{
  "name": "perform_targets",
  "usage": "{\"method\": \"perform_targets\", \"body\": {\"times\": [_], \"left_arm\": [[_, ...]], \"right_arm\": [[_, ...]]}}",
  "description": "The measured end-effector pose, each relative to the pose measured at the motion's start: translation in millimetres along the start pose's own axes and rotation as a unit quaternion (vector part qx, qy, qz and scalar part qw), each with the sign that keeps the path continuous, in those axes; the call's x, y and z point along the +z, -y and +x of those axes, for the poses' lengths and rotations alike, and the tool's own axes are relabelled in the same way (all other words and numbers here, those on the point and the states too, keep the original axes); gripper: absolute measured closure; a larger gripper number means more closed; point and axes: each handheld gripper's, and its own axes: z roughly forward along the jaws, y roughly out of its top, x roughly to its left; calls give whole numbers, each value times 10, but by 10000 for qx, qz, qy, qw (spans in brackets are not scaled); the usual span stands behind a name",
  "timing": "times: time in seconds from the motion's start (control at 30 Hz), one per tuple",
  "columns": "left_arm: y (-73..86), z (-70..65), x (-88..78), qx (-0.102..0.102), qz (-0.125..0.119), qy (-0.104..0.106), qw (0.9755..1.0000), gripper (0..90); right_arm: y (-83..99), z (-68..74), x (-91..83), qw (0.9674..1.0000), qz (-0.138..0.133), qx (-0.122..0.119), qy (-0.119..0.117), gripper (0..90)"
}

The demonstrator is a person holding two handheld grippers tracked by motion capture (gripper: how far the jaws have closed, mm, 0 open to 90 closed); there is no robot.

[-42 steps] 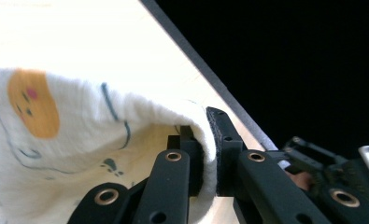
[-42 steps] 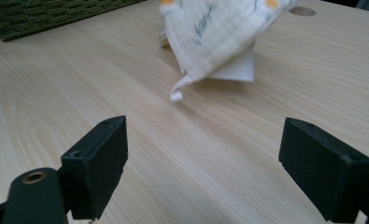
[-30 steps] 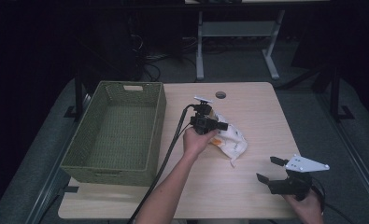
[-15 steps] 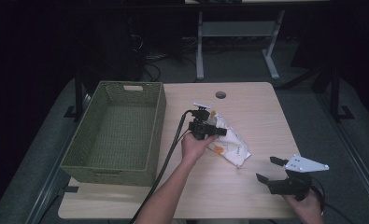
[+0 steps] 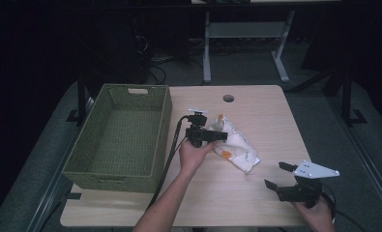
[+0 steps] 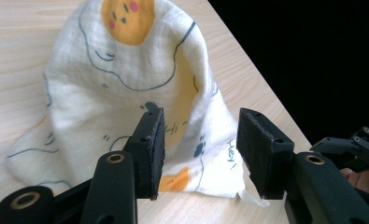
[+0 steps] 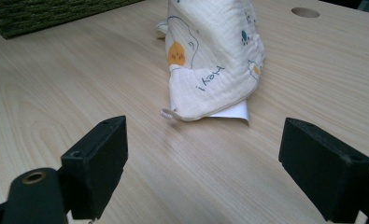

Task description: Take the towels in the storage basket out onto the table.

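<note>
My left gripper (image 5: pixel 217 136) has just been opening its jaws; the rough black pads stand apart, free of the cloth (image 5: pixel 234 145) beyond them. It is soft cream muslin printed with orange faces and blue lines, lying in a rumpled mound mid-table, right of the woven green basket (image 5: pixel 118 140). My right gripper (image 5: pixel 279 175) hovers wide open near the table's near right corner. The table (image 5: pixel 261 111) is pale wood-grain; the room behind is dark.
</note>
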Motion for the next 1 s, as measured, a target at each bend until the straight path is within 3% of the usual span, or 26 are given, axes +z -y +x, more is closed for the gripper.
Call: {"method": "perform_targets", "body": {"times": [0.7,1.0], "left_arm": [[294,-56,-270,301,-33,33,9995,481],[417,-58,-340,437,0,-85,9990,454]], "right_arm": [[-2,-10,10,10000,48,2,58,150],[-2,-9,8,10000,52,15,74,150]]}}
